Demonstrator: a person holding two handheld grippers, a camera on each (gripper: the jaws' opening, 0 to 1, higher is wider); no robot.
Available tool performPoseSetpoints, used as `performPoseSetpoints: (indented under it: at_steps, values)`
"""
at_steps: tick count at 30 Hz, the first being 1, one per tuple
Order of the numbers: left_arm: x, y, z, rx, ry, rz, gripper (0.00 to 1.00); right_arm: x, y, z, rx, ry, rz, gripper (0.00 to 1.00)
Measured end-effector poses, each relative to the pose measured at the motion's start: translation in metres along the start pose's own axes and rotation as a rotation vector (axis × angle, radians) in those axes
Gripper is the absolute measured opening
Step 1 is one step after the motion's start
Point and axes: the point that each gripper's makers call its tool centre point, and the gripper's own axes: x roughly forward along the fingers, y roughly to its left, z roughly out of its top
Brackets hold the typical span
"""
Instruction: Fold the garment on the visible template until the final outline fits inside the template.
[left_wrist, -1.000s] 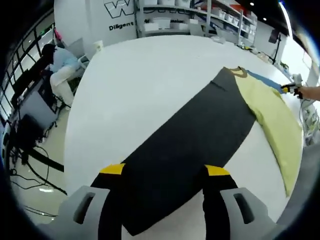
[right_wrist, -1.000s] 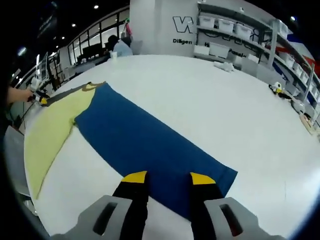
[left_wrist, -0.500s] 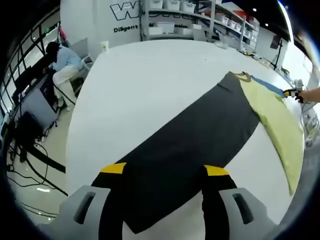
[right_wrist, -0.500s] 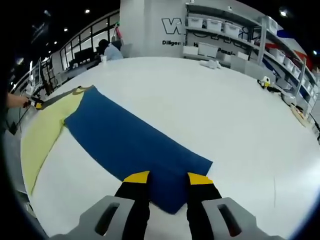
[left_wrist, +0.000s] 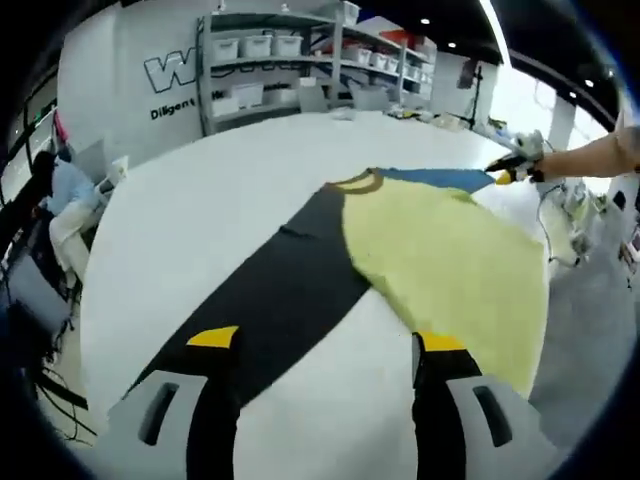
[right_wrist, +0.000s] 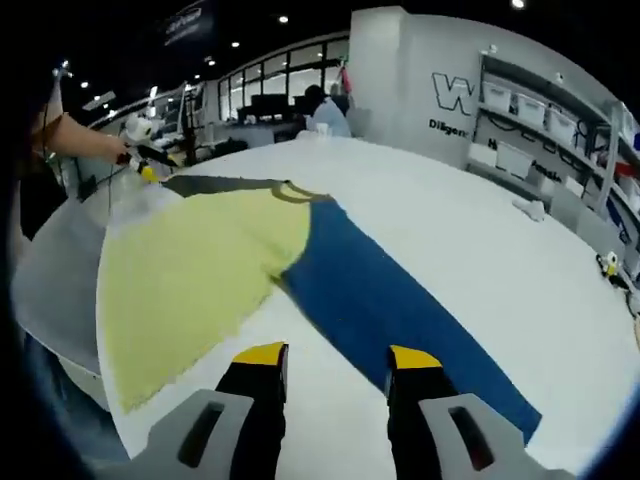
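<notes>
The left gripper (left_wrist: 325, 345) has its 2 jaws spread apart over the white table (left_wrist: 200, 200), gripping nothing. The black sleeve (left_wrist: 270, 300) runs from beneath its left jaw diagonally up to the collar (left_wrist: 358, 183). The right gripper (right_wrist: 333, 357), seen in the right gripper view, is likewise spread and empty, with the blue sleeve (right_wrist: 390, 300) passing just under its right jaw and running up to the same collar.

The garment lies flat, its yellow body (left_wrist: 440, 265) reaching the near table edge and each sleeve stretching lengthwise away from it. Each gripper is nearest its own sleeve, so the left looks placed for the black one and the right for the blue.

Compared with 0.5 s ago, both cameras have swung toward the yellow body: the sleeve ends that lay between the jaws now sit off to 1 side.
</notes>
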Motion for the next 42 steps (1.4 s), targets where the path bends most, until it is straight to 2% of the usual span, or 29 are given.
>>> performPoseSetpoints:
  at_steps: [2,4,6,7,9,13,15,18,19,21,26,27,28,29,30,35,38,40,42]
  values:
    - [0.007,-0.033,0.006,0.064,-0.002,-0.06,0.72,0.012,0.035,0.008,-0.017,-0.02,0.067,0.36]
    - [0.012,-0.064,0.011,0.081,-0.009,-0.117,0.72,0.022,0.068,0.016,-0.03,-0.04,0.128,0.38]
    - [0.018,-0.09,0.012,0.12,-0.01,-0.167,0.75,0.03,0.09,0.019,-0.077,-0.042,0.171,0.39]
    - [0.02,-0.094,0.011,0.123,-0.006,-0.173,0.75,0.035,0.104,0.02,-0.065,-0.047,0.191,0.39]
    - [0.027,-0.11,0.006,0.135,0.01,-0.206,0.75,0.042,0.126,0.019,-0.115,-0.043,0.245,0.39]
    - [0.04,-0.132,-0.007,0.165,0.038,-0.254,0.74,0.053,0.154,0.009,-0.18,-0.015,0.31,0.42]
    - [0.043,-0.138,-0.012,0.172,0.048,-0.263,0.74,0.057,0.165,0.008,-0.18,-0.02,0.329,0.42]
    - [0.048,-0.144,-0.02,0.17,0.061,-0.277,0.73,0.063,0.171,0.003,-0.188,-0.007,0.338,0.45]
    - [0.049,-0.146,-0.026,0.19,0.08,-0.284,0.72,0.064,0.172,-0.004,-0.23,0.021,0.34,0.45]
    - [0.05,-0.15,-0.036,0.205,0.107,-0.293,0.71,0.064,0.176,-0.009,-0.221,0.031,0.344,0.45]
    - [0.042,-0.155,-0.065,0.226,0.17,-0.309,0.71,0.051,0.19,-0.035,-0.284,0.111,0.364,0.45]
    - [0.04,-0.156,-0.071,0.224,0.179,-0.312,0.71,0.045,0.193,-0.045,-0.299,0.135,0.362,0.46]
    - [0.034,-0.155,-0.084,0.232,0.213,-0.306,0.71,0.041,0.197,-0.044,-0.282,0.114,0.368,0.47]
    - [0.039,-0.155,-0.074,0.227,0.136,-0.287,0.71,0.037,0.2,-0.045,-0.263,0.101,0.363,0.47]
    - [0.035,-0.155,-0.079,0.237,0.163,-0.299,0.71,0.035,0.202,-0.046,-0.27,0.103,0.362,0.47]
    - [0.029,-0.155,-0.081,0.207,0.162,-0.285,0.69,0.027,0.207,-0.051,-0.275,0.125,0.353,0.44]
    - [0.025,-0.157,-0.081,0.213,0.164,-0.283,0.68,0.02,0.206,-0.054,-0.275,0.159,0.356,0.39]
    - [0.02,-0.158,-0.076,0.215,0.135,-0.279,0.66,0.014,0.195,-0.044,-0.273,0.129,0.317,0.37]
    - [0.018,-0.161,-0.085,0.201,0.155,-0.296,0.64,0.012,0.187,-0.042,-0.236,0.119,0.289,0.37]
